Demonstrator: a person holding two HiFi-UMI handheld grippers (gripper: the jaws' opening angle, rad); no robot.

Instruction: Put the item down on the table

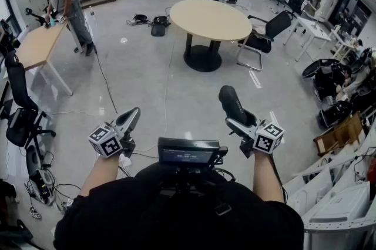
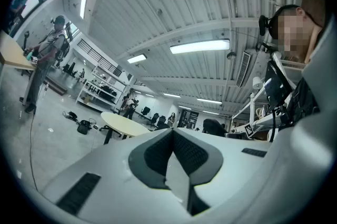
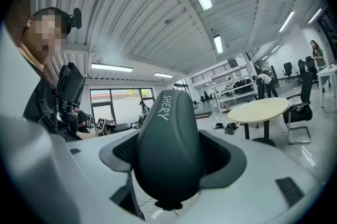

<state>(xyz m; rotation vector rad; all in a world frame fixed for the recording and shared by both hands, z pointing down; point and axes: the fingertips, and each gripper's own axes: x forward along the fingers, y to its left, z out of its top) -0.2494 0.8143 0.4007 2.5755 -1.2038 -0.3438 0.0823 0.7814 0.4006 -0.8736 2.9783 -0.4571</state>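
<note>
Dark item (image 3: 168,154) sits clamped in the right gripper (image 1: 239,122); the left gripper (image 1: 130,118) is closed, empty. Carrying step, I judge: next, reach the round table (image 1: 210,19) and lower it.

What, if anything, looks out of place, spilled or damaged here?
Nothing is spilled or damaged. The only loose ends: dark bags and cables lie on the floor beside the round table, and the right tongs grip a dark moulded item in mid-air, well short of that table. The left tongs are shut and empty.
</note>
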